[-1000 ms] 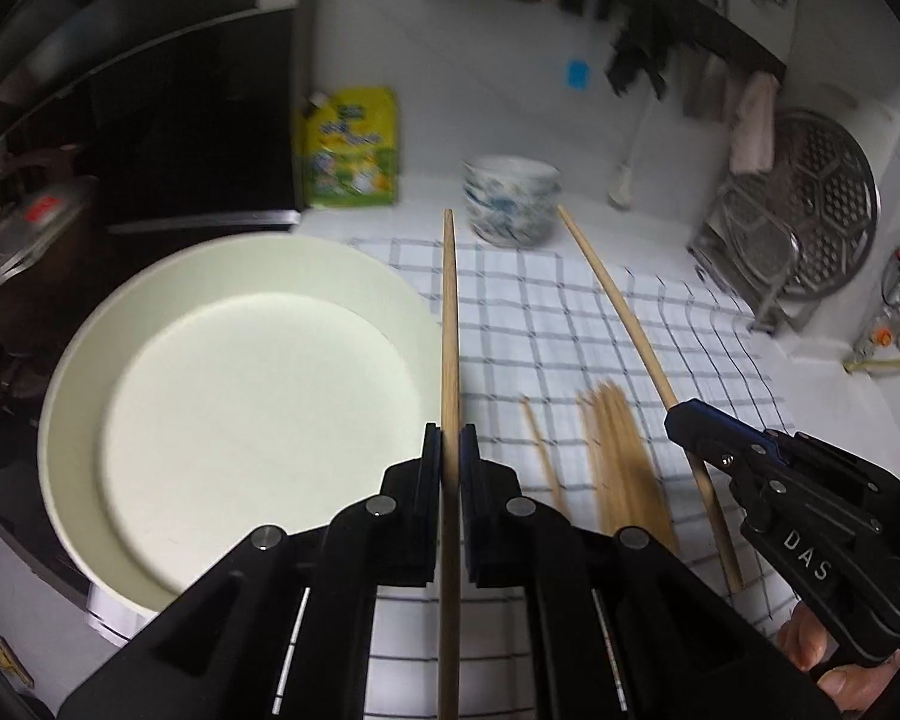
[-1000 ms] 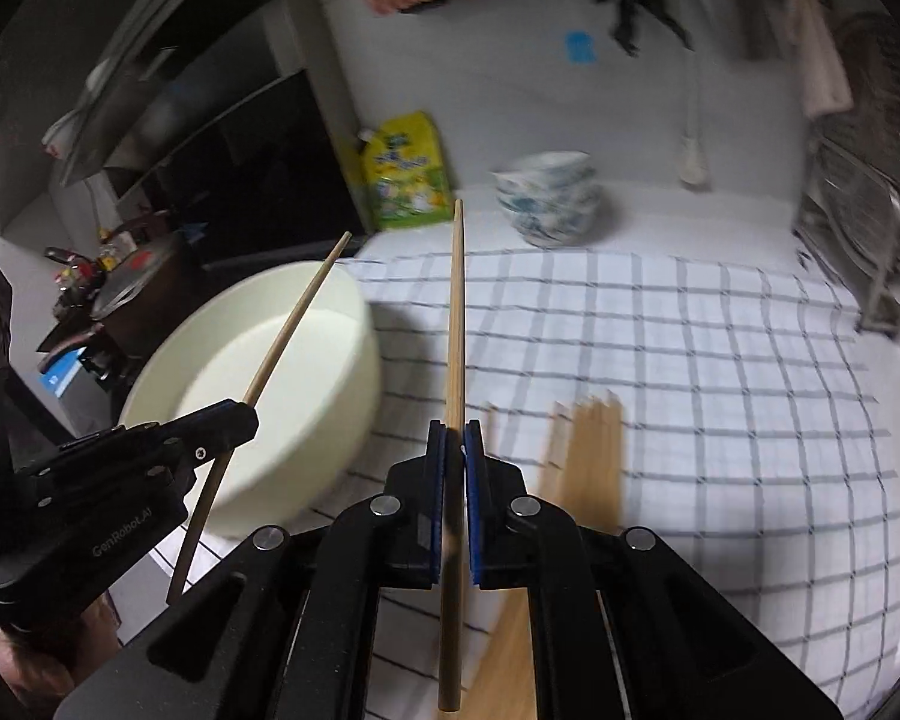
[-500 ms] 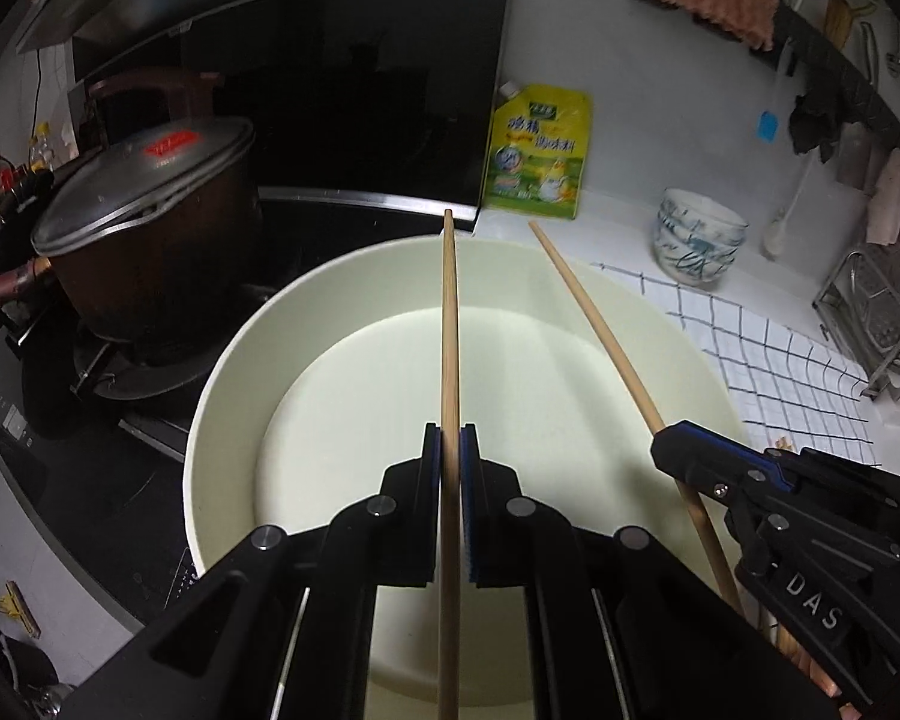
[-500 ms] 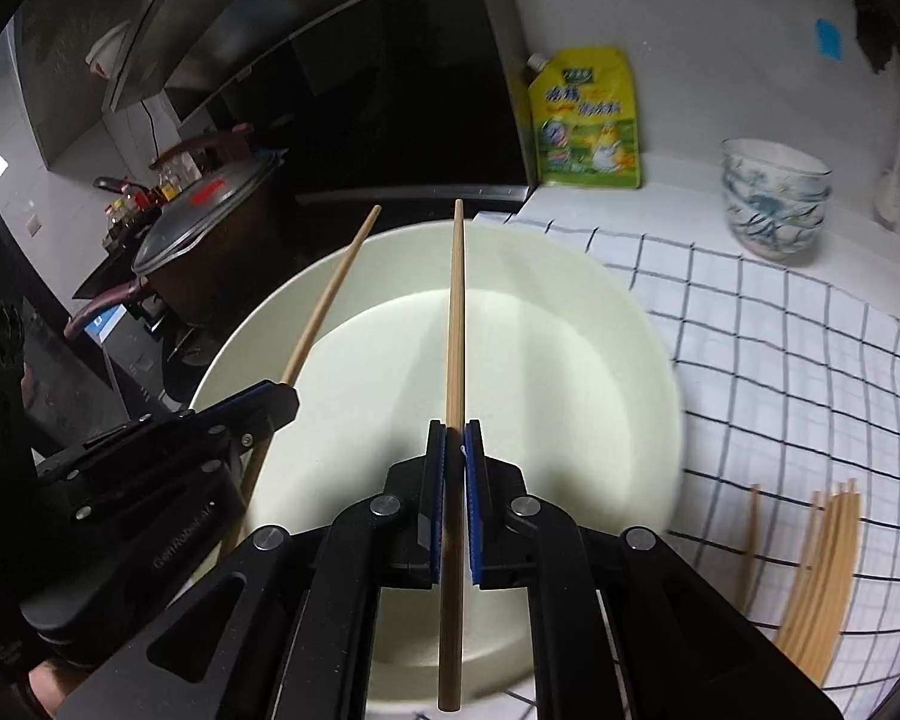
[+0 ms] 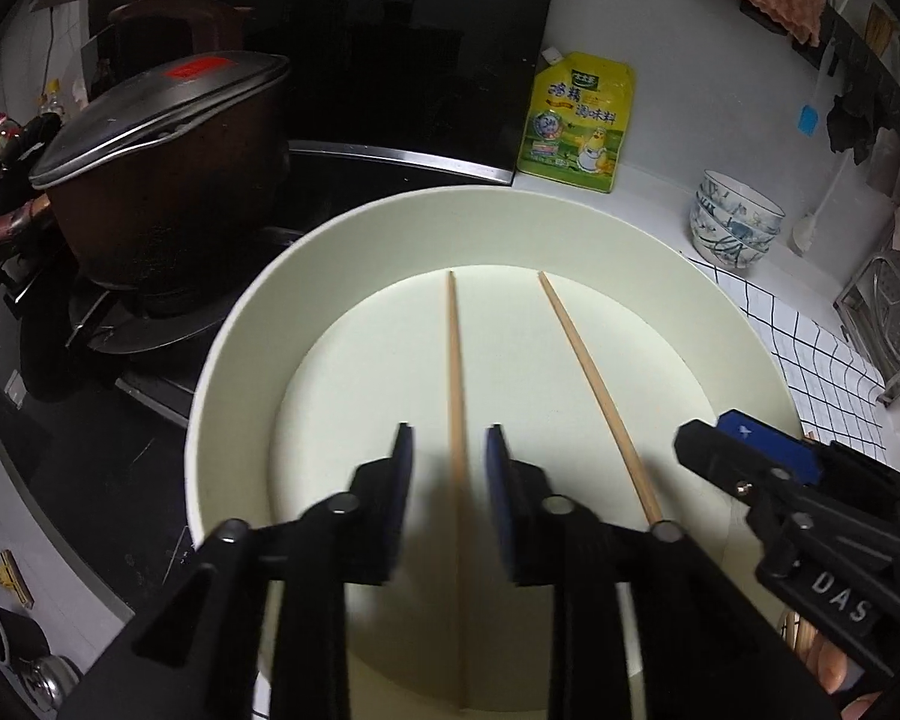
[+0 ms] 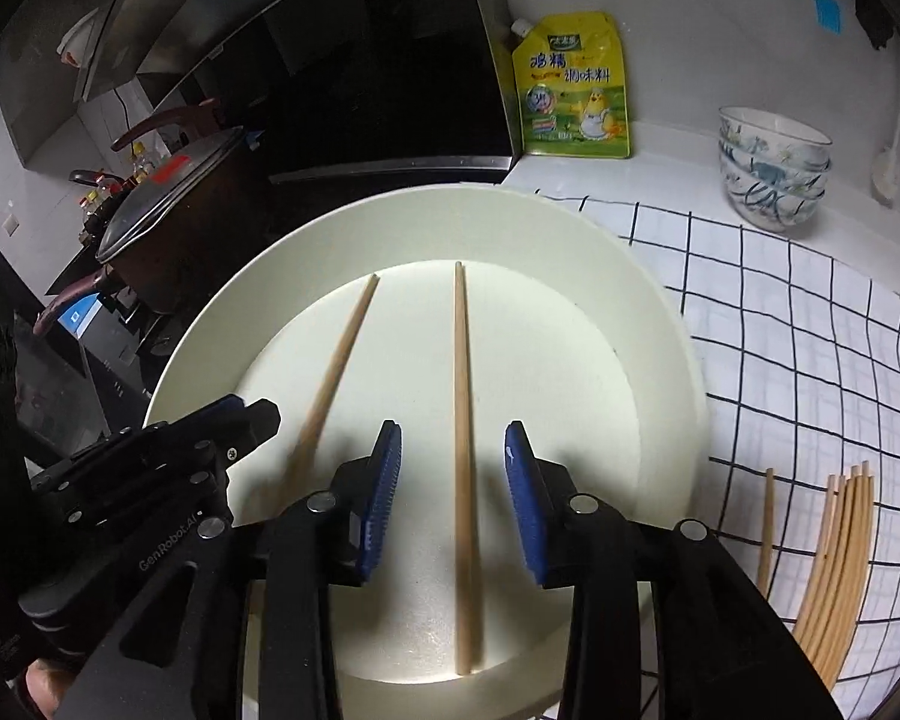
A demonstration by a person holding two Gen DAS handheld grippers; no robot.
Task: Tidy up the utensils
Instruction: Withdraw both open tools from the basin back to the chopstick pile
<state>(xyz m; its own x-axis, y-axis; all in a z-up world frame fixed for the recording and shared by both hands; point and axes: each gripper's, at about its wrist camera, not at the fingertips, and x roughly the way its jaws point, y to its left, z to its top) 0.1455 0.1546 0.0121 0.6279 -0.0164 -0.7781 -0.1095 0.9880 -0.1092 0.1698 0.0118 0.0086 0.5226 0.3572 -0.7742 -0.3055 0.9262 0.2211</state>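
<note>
A wide cream bowl [image 5: 234,324] [image 6: 678,336] sits by the stove. Two wooden chopsticks lie in it. My left gripper [image 5: 447,450] is open above the bowl, with one chopstick [image 5: 453,372] free between its jaws. My right gripper [image 6: 453,450] is open too, with the other chopstick [image 6: 462,390] free between its jaws. The right gripper shows in the left wrist view [image 5: 726,444], and the left gripper shows in the right wrist view [image 6: 252,414]. Several more chopsticks [image 6: 834,552] lie on the checked cloth to the right.
A brown lidded pot [image 5: 162,180] stands on the stove left of the bowl. A yellow seasoning pouch [image 5: 576,120] leans on the back wall. Stacked patterned bowls [image 6: 774,174] stand at the back right. A metal rack [image 5: 894,324] is at the far right.
Both grippers moved from over the cloth to the bowl, lowered, and opened. Both chopsticks were let go and now lie in the bowl.
</note>
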